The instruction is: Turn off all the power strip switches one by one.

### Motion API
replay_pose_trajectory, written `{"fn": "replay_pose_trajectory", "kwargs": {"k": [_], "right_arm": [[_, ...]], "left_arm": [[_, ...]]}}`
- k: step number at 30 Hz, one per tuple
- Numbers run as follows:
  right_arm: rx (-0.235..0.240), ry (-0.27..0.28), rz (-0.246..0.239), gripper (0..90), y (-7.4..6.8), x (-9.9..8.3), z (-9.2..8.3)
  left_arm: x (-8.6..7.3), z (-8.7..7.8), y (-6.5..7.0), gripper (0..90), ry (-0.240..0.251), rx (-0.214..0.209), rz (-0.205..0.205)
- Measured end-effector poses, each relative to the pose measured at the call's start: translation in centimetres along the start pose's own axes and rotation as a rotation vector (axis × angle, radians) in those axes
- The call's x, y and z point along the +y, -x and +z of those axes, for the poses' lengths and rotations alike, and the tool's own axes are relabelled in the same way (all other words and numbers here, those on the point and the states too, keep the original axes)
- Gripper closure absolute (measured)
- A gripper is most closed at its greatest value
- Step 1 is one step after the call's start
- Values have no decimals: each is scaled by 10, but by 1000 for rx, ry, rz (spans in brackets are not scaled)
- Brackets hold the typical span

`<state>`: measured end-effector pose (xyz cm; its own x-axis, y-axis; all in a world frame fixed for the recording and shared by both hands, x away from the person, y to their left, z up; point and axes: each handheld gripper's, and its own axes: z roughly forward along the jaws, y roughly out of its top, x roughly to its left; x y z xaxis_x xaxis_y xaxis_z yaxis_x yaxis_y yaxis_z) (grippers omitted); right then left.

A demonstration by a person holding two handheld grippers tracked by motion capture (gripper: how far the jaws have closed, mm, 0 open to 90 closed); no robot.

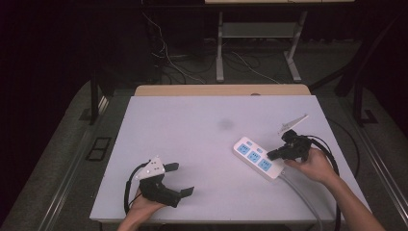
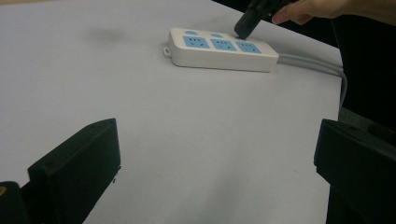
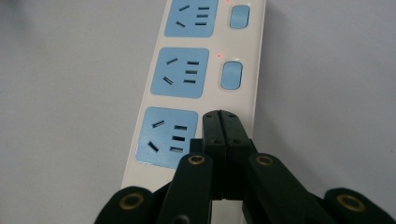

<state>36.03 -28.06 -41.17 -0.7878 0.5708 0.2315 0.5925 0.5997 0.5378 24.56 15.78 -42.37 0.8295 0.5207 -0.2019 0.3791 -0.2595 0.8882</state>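
Left hand-held gripper (image 1: 182,179) at near-left corner of white worktop (image 1: 192,130), jaws spread wide, holding nothing. Farther right, right hand-held gripper (image 1: 272,155) with jaws pressed together, tips down on white power strip (image 1: 255,158) beside its nearest blue socket (image 3: 167,137), at switch position. Two blue switches (image 3: 231,74) beyond, red lights lit. Grey cable (image 1: 303,195) trails off near edge.

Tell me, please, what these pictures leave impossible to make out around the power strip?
- Third switch on the power strip: right gripper view, covered by the shut right claw; contact unclear.
- Grey cable: high view, its end runs off the bottom edge.
- Indicator lights: high view, too small.
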Motion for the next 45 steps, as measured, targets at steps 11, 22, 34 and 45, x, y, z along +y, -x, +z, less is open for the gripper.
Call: {"fn": "replay_pose_trajectory", "kwargs": {"k": [11, 22, 34, 45], "right_arm": [[7, 35, 15, 900, 1, -6, 1], [16, 60, 17, 900, 1, -9, 1], [21, 65, 22, 900, 2, -10, 1], [28, 61, 1, 900, -5, -2, -6]], "left_arm": [[0, 0, 0, 0, 4, -2, 0], [0, -1, -2, 0, 2, 3, -1], [0, -2, -3, 0, 5, 5, -6], [0, -2, -3, 0, 9, 8, -7]]}}
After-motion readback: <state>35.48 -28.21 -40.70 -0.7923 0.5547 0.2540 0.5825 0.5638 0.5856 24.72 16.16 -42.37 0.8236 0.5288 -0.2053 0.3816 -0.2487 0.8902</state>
